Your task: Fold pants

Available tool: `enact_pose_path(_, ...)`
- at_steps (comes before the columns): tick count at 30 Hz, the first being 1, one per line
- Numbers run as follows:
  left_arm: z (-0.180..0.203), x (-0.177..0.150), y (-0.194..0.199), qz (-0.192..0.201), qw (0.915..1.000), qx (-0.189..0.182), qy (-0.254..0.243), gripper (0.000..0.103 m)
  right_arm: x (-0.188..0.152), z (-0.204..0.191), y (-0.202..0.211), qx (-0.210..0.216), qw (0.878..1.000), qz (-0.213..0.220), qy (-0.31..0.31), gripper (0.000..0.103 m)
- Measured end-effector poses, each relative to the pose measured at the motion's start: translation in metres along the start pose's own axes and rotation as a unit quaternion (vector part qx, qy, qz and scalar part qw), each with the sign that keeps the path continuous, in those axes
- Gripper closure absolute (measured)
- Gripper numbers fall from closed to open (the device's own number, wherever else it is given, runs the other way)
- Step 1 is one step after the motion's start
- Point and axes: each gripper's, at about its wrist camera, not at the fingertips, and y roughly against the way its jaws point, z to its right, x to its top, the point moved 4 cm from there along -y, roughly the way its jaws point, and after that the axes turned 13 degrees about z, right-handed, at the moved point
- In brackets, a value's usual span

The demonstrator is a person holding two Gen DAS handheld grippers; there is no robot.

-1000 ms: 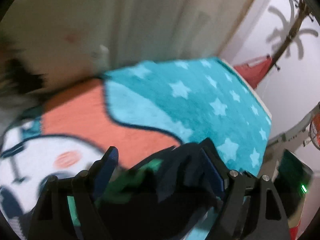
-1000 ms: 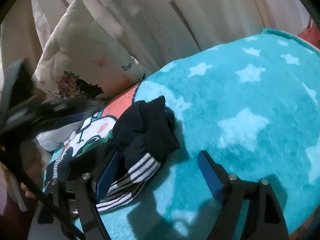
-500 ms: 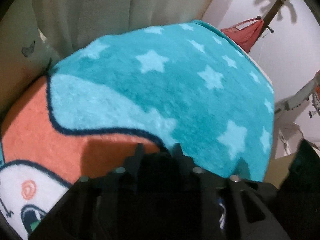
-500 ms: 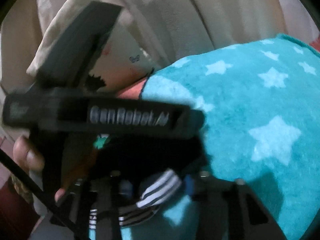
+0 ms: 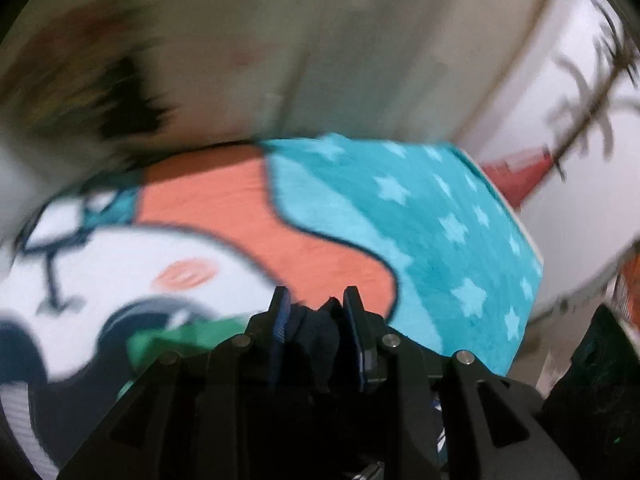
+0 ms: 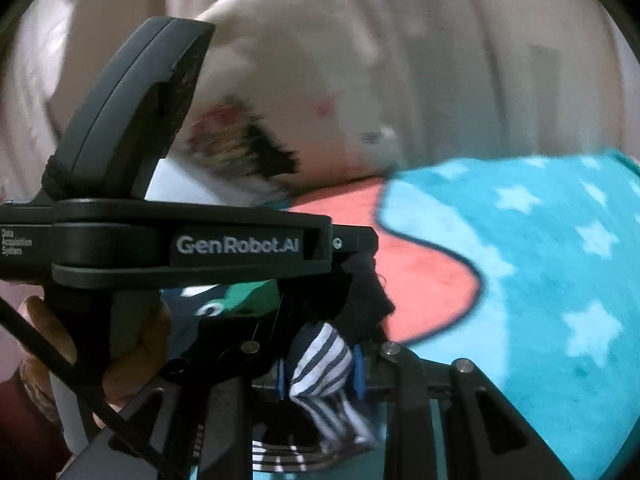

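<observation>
Both sets of jaws are pinched shut on the pants [image 6: 320,364]: the right gripper [image 6: 319,372] on a striped white-and-navy edge, the left gripper [image 5: 316,320] on plain dark cloth. The two stand close together (the garment bunched between them), just above the starry blanket [image 5: 420,240] on the bed, so spreading them apart comes next, I judge.

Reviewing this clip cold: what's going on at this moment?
A person is holding a claw in each hand over a bed covered with a teal star-print cartoon blanket. The left claw is shut on a bunch of dark navy pants fabric. The right claw is shut on the pants' white striped part. The garment is still bunched, not laid flat or folded. A floral pillow sits at the back.
</observation>
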Motion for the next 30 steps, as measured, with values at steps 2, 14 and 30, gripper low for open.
enact_pose_path(2, -0.031, -0.006, 0.018, 0.017, 0.9982, 0.015, 0.055, 0.069, -0.005, -0.017, -0.006, 0.018, 1.0, -0.008, 0.02, 0.074)
enact_pose_path(14, -0.127, -0.052, 0.149, 0.12, 0.9691, 0.165, 0.139, 0.041, -0.042, -0.103, -0.026, 0.122, 0.986, -0.059, 0.098, 0.031)
enact_pose_path(30, -0.203, -0.087, 0.229, 0.178, 0.9279, 0.234, 0.229, 0.038, -0.03, -0.071, -0.062, 0.076, 0.988, -0.132, -0.018, 0.023)
